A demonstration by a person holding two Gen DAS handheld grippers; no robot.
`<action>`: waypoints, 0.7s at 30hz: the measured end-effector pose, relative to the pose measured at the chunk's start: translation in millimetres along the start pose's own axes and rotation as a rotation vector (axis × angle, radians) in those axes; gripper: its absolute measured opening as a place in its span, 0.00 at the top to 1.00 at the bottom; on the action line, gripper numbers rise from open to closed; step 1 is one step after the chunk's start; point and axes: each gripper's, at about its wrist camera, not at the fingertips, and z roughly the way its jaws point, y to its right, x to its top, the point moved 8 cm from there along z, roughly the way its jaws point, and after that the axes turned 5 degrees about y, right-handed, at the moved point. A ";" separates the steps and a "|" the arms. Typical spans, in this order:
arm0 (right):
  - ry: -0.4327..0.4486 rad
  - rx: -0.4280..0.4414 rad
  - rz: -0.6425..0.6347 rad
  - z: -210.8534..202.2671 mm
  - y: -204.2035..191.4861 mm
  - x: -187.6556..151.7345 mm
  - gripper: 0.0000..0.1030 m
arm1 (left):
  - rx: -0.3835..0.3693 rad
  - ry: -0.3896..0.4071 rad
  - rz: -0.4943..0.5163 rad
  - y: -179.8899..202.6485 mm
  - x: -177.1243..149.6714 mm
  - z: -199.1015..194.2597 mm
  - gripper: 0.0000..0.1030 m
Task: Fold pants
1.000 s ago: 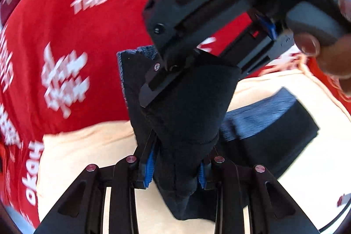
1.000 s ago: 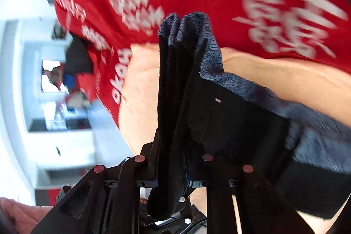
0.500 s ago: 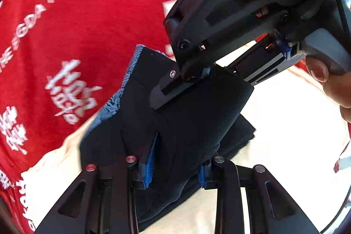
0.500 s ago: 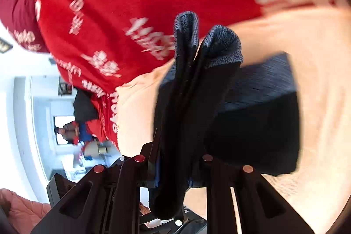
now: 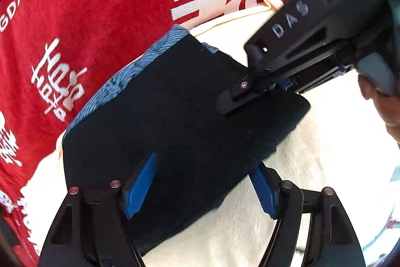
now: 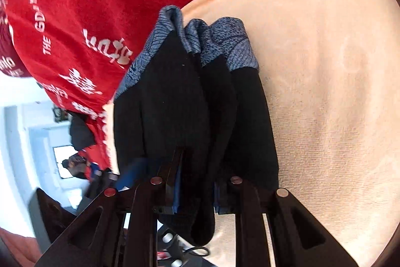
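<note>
Folded black pants with a blue-grey patterned waistband [image 5: 175, 101] lie flat on a cream terry towel [image 5: 325, 179], directly ahead of the left hand-held gripper [image 5: 202, 184]. Left hand-held gripper wide apart, blue ribbed pads [image 5: 140, 185] either side of the near edge of the fabric, not pinching it. Right hand-held gripper [image 6: 196, 188] closed tight on a bunched fold of the same pants [image 6: 200, 101]; the cloth runs forward from its jaws in several stacked layers, waistband at the far end. In the left view the right hand-held gripper [image 5: 252, 94] comes in from the upper right, tips at the pants' far right corner. Red cloth with white lettering [image 5: 87, 16] lies beyond the towel, left of both grippers.
</note>
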 end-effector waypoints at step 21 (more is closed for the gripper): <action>0.228 -0.526 -0.219 -43.9 -31.9 -13.5 0.48 | 0.052 -0.149 -0.406 -137.7 -83.9 -35.4 0.28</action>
